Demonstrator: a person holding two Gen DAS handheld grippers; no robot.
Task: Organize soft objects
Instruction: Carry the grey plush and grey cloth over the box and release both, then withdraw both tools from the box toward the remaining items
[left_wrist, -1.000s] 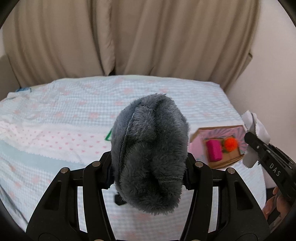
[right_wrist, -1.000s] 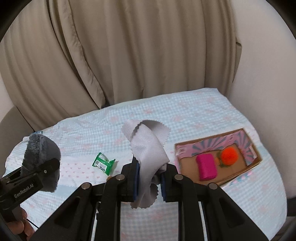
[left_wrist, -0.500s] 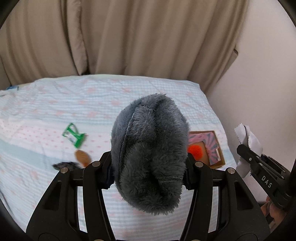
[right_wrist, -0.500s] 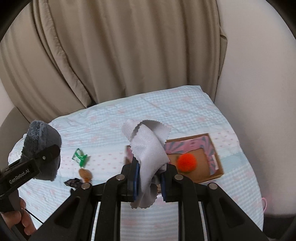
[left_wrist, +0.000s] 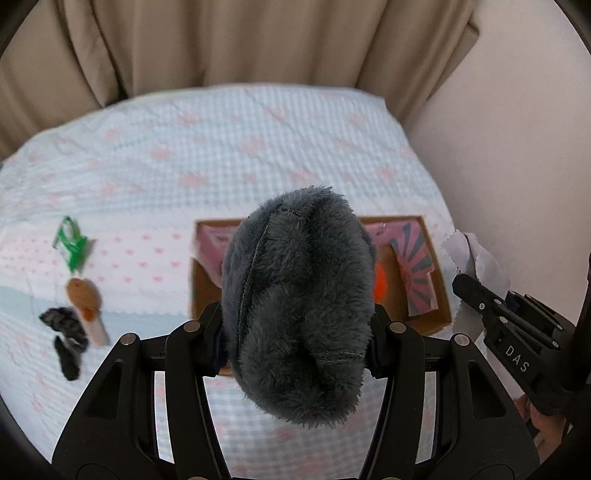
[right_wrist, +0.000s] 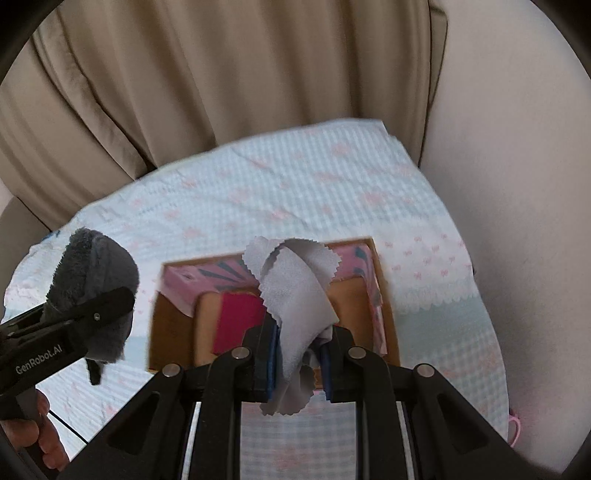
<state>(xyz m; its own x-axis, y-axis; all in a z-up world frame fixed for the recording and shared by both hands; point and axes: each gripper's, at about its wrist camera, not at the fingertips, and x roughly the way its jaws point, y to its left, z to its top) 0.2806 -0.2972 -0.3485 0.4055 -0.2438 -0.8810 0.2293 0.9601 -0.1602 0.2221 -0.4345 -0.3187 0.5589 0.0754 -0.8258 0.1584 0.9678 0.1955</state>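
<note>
While both tools hang above the bed (right_wrist: 332, 177), the cardboard box (right_wrist: 388, 321) lies directly beneath and ahead of them, its long axis running across their pointing line. The left tool (left_wrist: 295, 343) is clamped on a grey plush item (left_wrist: 295, 295); the right tool (right_wrist: 299, 362) is pinched closed on a pale grey cloth (right_wrist: 295, 295). A pink item (right_wrist: 240, 317) already fills part of the box floor; free floor shows toward the right tool's far right. The right tool appears nearer the box centre.
</note>
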